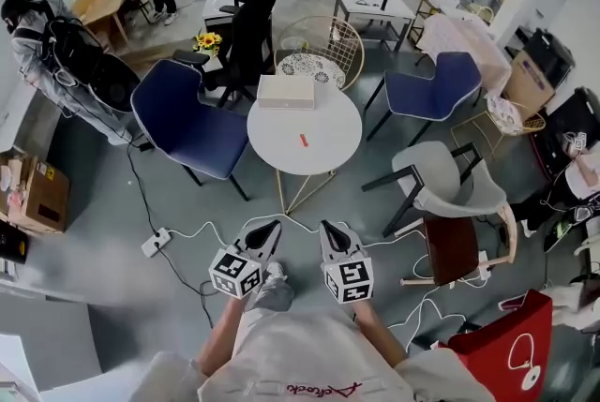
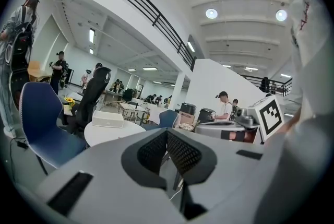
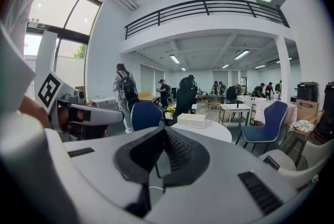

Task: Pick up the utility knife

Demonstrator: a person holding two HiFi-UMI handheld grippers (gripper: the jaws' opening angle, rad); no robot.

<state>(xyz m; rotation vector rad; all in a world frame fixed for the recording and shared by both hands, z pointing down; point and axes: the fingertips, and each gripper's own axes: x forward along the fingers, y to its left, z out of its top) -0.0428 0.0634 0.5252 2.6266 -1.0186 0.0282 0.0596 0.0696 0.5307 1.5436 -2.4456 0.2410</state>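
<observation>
The utility knife (image 1: 303,141) is a small red-orange piece lying on the round white table (image 1: 328,152), in front of a flat white box (image 1: 286,92). Both grippers are held side by side well short of the table, over the floor, pointing towards it. My left gripper (image 1: 271,226) has its jaws together with nothing in them, and so does my right gripper (image 1: 329,228). In the left gripper view the left gripper (image 2: 167,133) has its ribbed pads meeting; the table (image 2: 104,134) and box (image 2: 107,119) lie ahead. The right gripper view shows the right gripper (image 3: 165,131) the same, with the box (image 3: 191,120) beyond. The knife is not visible in either gripper view.
Chairs ring the table: a blue one (image 1: 187,124) at left, a blue one (image 1: 433,91) at right, a grey one (image 1: 450,185), a wire one (image 1: 323,44) behind. A power strip (image 1: 156,243) and white cables lie on the floor. A red bag (image 1: 502,349) stands at right. Several people stand around.
</observation>
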